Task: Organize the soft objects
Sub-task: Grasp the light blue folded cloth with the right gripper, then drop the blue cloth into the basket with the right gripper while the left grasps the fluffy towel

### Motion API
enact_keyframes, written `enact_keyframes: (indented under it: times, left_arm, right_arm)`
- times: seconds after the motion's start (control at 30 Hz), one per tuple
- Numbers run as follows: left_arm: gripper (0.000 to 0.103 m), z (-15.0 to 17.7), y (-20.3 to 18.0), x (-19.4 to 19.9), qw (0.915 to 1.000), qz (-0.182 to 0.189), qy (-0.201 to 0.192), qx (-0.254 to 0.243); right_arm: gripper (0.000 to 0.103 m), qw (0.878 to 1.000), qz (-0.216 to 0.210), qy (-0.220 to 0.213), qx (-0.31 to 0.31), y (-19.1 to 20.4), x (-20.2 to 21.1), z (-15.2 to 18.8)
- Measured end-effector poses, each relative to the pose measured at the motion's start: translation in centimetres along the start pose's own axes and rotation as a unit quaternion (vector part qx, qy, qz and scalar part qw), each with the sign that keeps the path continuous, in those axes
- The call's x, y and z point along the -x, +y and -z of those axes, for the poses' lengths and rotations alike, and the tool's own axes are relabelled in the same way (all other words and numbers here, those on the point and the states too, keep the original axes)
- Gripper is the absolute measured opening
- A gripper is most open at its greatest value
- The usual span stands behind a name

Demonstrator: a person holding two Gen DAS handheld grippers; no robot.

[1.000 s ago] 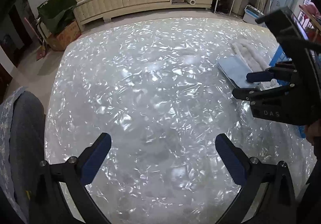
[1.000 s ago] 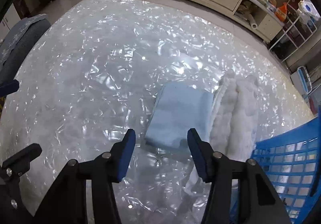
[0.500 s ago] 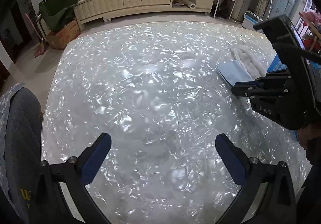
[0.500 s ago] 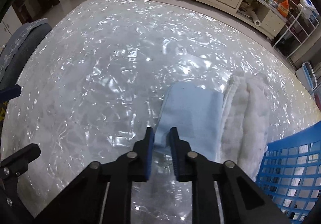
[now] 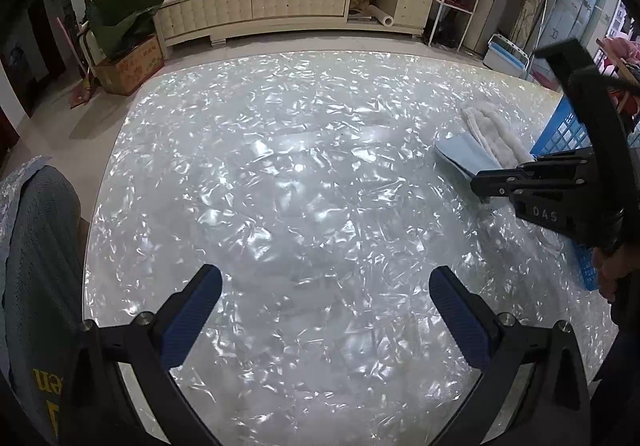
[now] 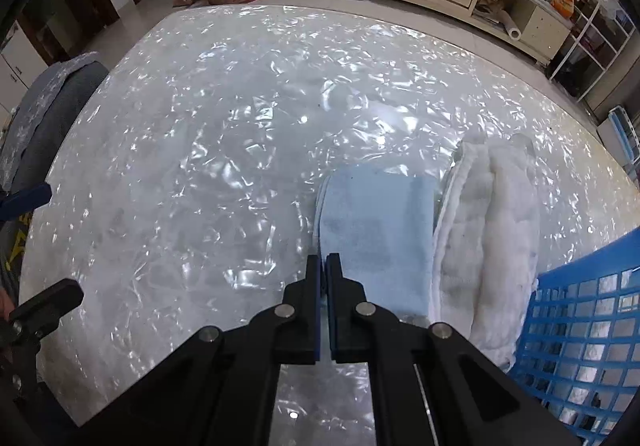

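Note:
A folded light blue cloth lies on the shiny white table, with a fluffy white towel right beside it. My right gripper is shut on the near left corner of the blue cloth. In the left wrist view the blue cloth, the white towel and the right gripper sit at the right. My left gripper is open and empty over the table's near middle.
A blue plastic basket stands at the table's right edge, next to the white towel; it also shows in the left wrist view. A grey chair back is at the left. A long cabinet stands beyond the table.
My right gripper went from wide open to shut on the blue cloth's near left corner. The left gripper stayed open and drew back slightly.

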State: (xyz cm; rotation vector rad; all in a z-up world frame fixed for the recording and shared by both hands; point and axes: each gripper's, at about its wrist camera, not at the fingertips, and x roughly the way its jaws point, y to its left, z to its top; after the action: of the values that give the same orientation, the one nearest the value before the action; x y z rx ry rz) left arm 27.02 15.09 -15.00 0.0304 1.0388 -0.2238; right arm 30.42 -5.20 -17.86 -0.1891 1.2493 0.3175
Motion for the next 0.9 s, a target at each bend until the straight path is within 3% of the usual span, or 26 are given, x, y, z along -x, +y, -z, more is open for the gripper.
enact_keyframes:
  times: [0.53, 0.9]
  left_arm:
    - [0.103, -0.1, -0.4, 0.3, 1.0000, -0.003, 0.000, 0.005]
    - [0.103, -0.9, -3.1, 2.7, 0.9999, -0.003, -0.012, -0.010]
  right_arm:
    - [0.002, 0.999, -0.030, -0.013, -0.020, -0.6, 2.2, 0.5]
    - [0.002, 0.992, -0.097, -0.060, -0.045, -2.4, 9.4, 1.9]
